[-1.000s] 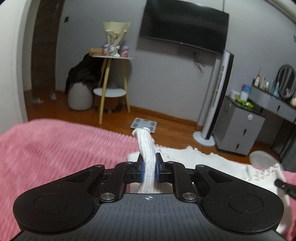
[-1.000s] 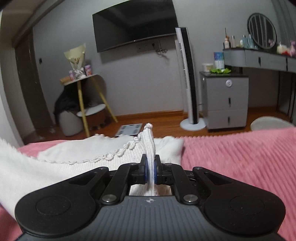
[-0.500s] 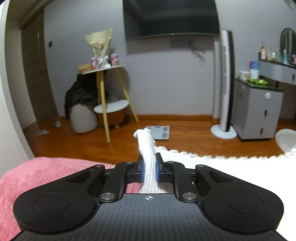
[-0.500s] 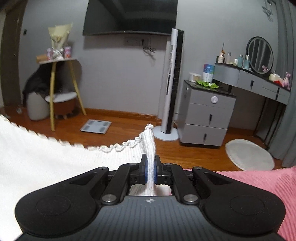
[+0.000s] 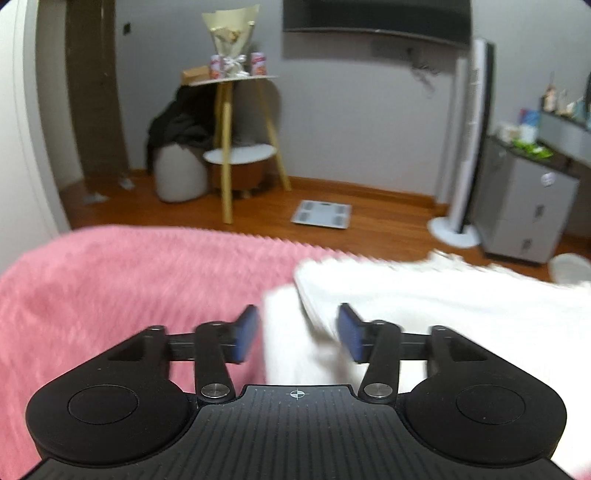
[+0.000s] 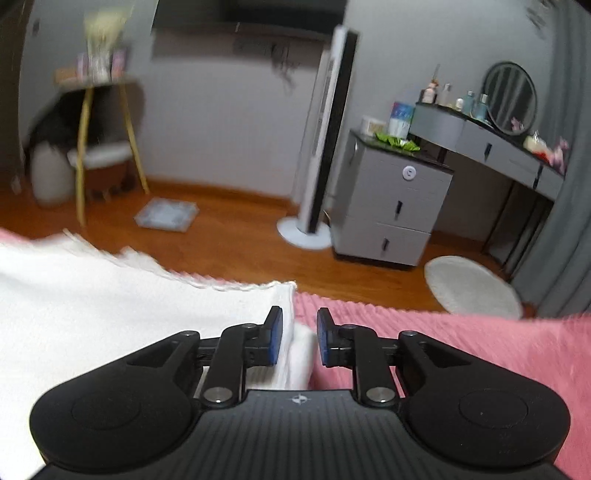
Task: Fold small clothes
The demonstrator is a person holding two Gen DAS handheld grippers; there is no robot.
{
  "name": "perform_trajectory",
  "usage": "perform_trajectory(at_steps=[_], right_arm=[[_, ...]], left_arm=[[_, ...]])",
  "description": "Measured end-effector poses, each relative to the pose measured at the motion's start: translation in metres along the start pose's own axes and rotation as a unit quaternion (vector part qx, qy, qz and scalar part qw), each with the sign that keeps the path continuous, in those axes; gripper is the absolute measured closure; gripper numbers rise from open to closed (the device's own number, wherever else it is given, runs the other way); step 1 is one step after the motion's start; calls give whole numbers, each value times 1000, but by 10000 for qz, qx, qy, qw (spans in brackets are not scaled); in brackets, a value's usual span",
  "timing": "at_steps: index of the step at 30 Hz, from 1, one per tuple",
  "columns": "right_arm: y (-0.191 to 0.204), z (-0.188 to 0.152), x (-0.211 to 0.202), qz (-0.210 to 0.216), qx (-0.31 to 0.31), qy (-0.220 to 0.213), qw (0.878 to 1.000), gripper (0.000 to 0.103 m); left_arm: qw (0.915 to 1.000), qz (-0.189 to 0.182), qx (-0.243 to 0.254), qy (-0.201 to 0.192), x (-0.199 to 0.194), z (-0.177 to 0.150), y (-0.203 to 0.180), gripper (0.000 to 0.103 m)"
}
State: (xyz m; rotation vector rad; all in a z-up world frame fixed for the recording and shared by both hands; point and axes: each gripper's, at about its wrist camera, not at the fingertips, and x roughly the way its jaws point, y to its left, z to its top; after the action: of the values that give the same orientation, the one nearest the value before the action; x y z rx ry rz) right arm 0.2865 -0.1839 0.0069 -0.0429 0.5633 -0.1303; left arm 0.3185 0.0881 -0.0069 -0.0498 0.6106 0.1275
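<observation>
White knit garment [image 5: 424, 306], scalloped edge, lying folded on the pink ribbed bed cover [image 5: 129, 288]. Left gripper [image 5: 299, 332]: jaws just opened, standing well apart, the garment's corner loose between them, pads clear of it. Right gripper [image 6: 295, 338]: jaws just parted a little, the garment's folded edge [image 6: 291, 343] between them, unclamped. Beyond the bed, on a wood floor: bathroom scale [image 5: 321, 214], tower fan [image 6: 325, 147], grey drawer cabinet [image 6: 395, 206], tripod side table [image 5: 236, 122] bearing a wrapped bouquet and two cans, round white rug [image 6: 472, 288], vanity with round mirror [image 6: 509, 98], wall television [image 5: 376, 16]. No writing legible; both views are motion-blurred.
</observation>
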Motion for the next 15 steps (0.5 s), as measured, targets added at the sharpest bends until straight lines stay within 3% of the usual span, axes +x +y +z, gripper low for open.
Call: perform_trajectory(at_steps=[3,6,8,11,15], right_arm=[[-1,-27,-41,537,55,-37,9985,85],[8,-50,-55,812,-122,172,9965,85],[12,-55,-53,607,-463,260,9967,85],[13,-48,-64,87,-351,355,9987,85],[1,-48,-80,190,308,357,9987,83]], left_arm=[[9995,-108,-9,293,-3,-13,2,41],[9966,231,37,794,10,-22,-1,44],[9959,428,-55,799,8,-24,3,44],[9951,595,-206,758,-6,-18,10,45],[9965,433,-504,512,-19,2,17,45]])
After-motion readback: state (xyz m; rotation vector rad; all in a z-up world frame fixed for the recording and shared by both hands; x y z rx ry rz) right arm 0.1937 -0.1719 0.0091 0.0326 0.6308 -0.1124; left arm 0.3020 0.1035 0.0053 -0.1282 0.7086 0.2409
